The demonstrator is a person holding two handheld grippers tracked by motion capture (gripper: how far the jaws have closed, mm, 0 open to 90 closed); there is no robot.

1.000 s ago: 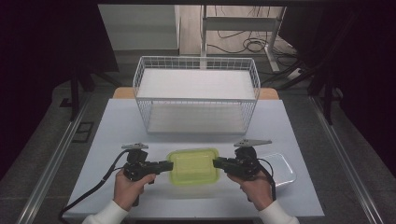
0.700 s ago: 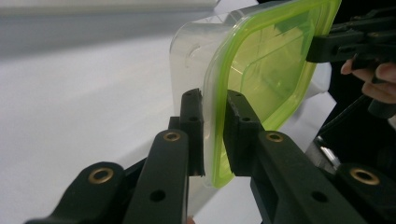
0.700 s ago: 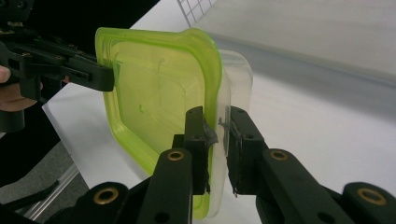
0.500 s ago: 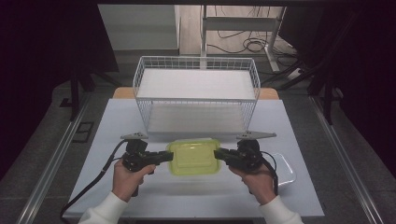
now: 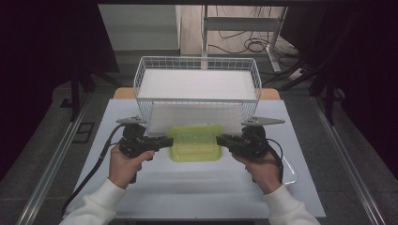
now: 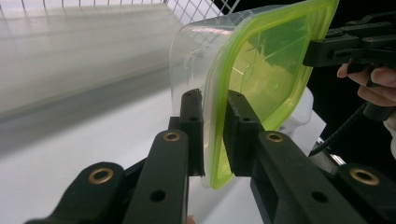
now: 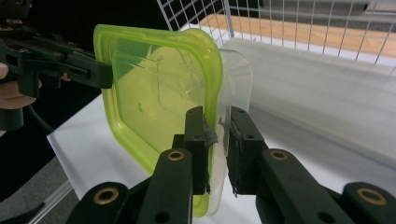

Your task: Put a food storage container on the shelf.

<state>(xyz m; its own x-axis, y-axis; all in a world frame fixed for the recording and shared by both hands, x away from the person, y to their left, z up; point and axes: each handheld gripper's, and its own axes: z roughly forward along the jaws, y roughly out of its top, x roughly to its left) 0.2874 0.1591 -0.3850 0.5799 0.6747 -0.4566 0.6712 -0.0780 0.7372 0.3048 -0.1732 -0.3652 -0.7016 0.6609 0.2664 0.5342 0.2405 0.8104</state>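
While the person's sleeved forearms come in from the near edge of the surface [image 5: 202,192], each hand carries a set of black tongs, and both sets are clamped on the same thing: a clear container with a green lid [image 5: 195,142]. The left tongs [image 5: 164,141] pinch its left rim, one jaw on the lid side and one on the clear wall, as the left gripper view shows close up [image 6: 212,135]. The right tongs [image 5: 223,139] grip the opposite rim in the same way, the green edge squeezed between the two black jaws [image 7: 215,140]. Held between them, the container hangs level above the middle of the white surface, lid upward, just in front of the wire basket [image 5: 141,79]. By the right hand, a second clear container [image 5: 290,174] lies on the surface, partly hidden under the wrist. Beyond the held container stands the white wire basket, its bottom lined with a white sheet, and behind it lie a desk leg and cables on the floor [image 5: 244,44].
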